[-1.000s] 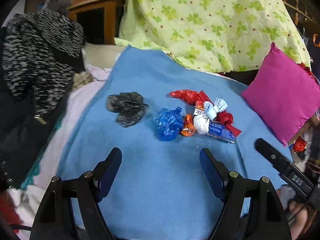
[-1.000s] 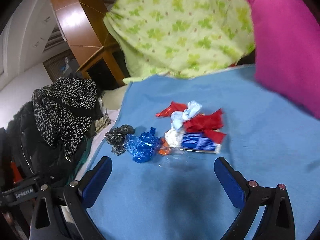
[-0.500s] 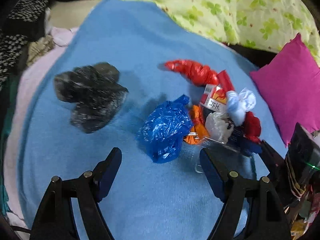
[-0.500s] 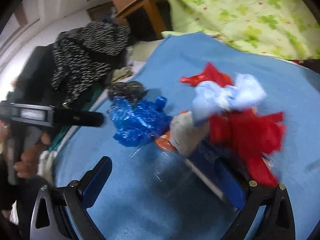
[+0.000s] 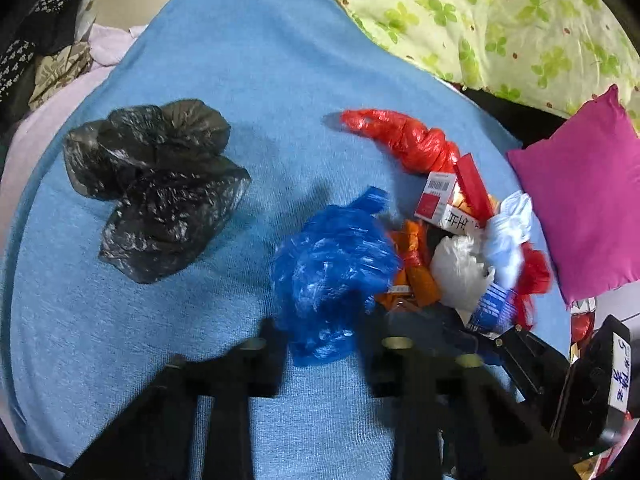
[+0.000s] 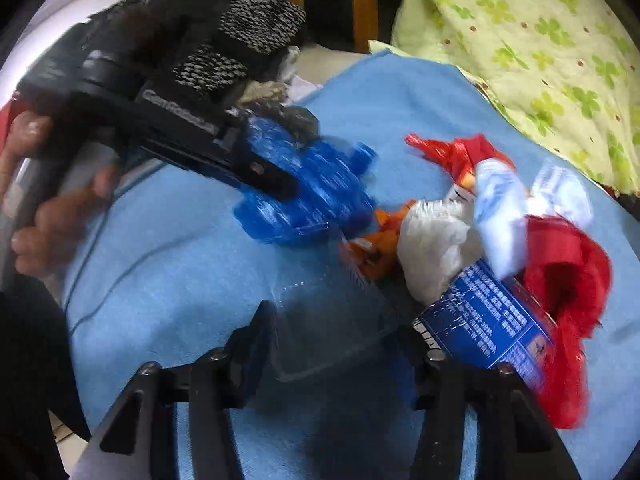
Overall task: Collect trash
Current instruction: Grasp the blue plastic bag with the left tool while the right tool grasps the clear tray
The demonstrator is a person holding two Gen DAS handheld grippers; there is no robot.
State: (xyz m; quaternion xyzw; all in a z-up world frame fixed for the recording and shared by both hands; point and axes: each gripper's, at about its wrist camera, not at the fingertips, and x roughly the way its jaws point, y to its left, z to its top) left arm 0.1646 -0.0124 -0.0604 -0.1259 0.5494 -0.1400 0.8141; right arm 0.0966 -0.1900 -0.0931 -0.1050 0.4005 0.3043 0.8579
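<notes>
A heap of trash lies on a blue blanket (image 5: 240, 60): a crumpled blue plastic bag (image 5: 332, 276), a black bag (image 5: 156, 184), a red twisted bag (image 5: 404, 140), a red-and-white carton (image 5: 444, 204), orange wrappers (image 5: 416, 272), white bags (image 5: 460, 268) and a clear plastic tray with a blue label (image 6: 480, 320). My left gripper (image 5: 324, 340) has its jaws closing around the blue bag's near end; it also shows in the right wrist view (image 6: 280, 184) against the blue bag (image 6: 320, 200). My right gripper (image 6: 336, 344) has its jaws closing on the clear tray (image 6: 328, 320).
A magenta pillow (image 5: 580, 196) lies at the right edge of the blanket. A green clover-print quilt (image 5: 500, 20) is heaped behind. Dark speckled clothes (image 6: 240, 32) and a wooden cabinet (image 6: 340, 4) stand at the far left.
Both grippers have moved forward and down onto the trash. The left jaws have narrowed around the blue bag, the right jaws around the clear tray.
</notes>
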